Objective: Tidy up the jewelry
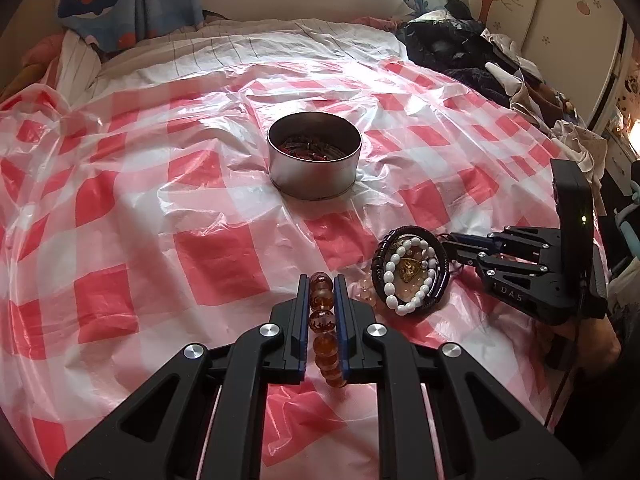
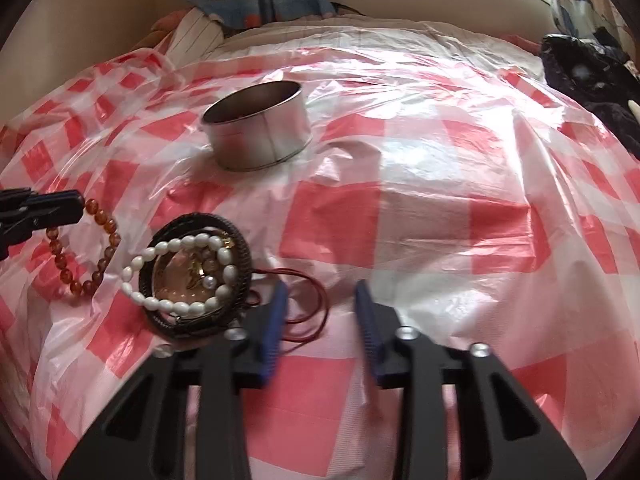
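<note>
A: Left claw?
B: Clamped on the amber bead bracelet, near the bed's front edge.
A: Right claw?
B: Jaws apart, empty, beside the white bead bracelet.
A: Farther?
B: Round metal tin, mid-bed.

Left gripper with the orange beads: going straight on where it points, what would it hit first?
Probably the red-checked plastic sheet, just short of the metal tin. The left gripper, clamped on the amber bead bracelet, tilts downward, so the sheet likely comes before the tin; depth is unclear.
</note>
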### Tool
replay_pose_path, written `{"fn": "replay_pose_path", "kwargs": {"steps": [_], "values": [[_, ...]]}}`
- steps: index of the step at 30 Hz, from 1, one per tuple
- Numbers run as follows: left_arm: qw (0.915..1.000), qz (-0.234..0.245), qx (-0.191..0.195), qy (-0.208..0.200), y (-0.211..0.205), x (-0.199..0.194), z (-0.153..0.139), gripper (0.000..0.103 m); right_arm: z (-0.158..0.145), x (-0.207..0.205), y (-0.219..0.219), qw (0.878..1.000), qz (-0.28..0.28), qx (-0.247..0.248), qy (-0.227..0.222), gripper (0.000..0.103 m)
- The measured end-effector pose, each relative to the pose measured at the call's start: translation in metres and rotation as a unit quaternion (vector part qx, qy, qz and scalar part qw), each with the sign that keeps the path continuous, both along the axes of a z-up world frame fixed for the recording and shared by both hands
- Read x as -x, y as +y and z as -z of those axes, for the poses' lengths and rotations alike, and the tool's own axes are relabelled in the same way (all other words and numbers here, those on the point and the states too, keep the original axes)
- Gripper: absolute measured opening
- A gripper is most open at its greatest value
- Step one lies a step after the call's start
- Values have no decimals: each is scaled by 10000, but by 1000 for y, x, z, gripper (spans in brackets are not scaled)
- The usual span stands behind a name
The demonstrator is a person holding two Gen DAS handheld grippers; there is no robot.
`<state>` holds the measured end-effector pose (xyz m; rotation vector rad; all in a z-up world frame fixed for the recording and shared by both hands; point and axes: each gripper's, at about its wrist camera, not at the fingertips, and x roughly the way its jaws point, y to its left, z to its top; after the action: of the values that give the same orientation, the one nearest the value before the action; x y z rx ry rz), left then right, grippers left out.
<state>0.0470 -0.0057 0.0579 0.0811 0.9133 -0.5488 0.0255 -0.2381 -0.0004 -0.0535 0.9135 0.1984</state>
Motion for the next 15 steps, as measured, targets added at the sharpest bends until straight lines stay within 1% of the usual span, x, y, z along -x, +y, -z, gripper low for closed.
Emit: {"fn": "replay_pose_path", "kwargs": {"steps": [1, 2, 4, 5, 6, 7, 9, 10, 12, 15], "values": [[10000, 7, -4, -1, 0, 0, 0, 11, -1, 3, 3, 9999, -86, 20, -61, 2], [10000, 8, 6, -1, -1, 0, 0, 11, -5, 6, 2, 9997, -139, -152, -137, 2], [10000, -23, 38, -20, 1, 0, -2, 11, -22, 13, -11, 9947, -189, -890, -475, 2], [10000, -40, 65, -25, 2, 0, -2, 11, -34, 17, -19, 9885, -274, -1300, -719, 2], [9999, -56, 107, -24, 3, -1, -3, 11, -48, 25, -26, 9794, -368, -1691, -1038, 2], [9999, -69, 132, -26, 3, -1, -4, 11, -59, 31, -30, 9718, -466, -1907, -1307, 2], [9999, -71, 125, -27, 3, -1, -4, 11, -75, 40, -35, 9596, -586, -2178, -1680, 2], [9999, -65, 118, -20, 2, -1, -3, 11, -81, 44, -37, 9556, -590, -2245, -1818, 2], [9999, -47, 124, -10, 1, -1, -3, 11, -85, 47, -41, 9513, -577, -2343, -1916, 2], [9998, -17, 207, 11, 0, -1, -3, 11, -85, 42, -41, 9501, -563, -2462, -1833, 2]]}}
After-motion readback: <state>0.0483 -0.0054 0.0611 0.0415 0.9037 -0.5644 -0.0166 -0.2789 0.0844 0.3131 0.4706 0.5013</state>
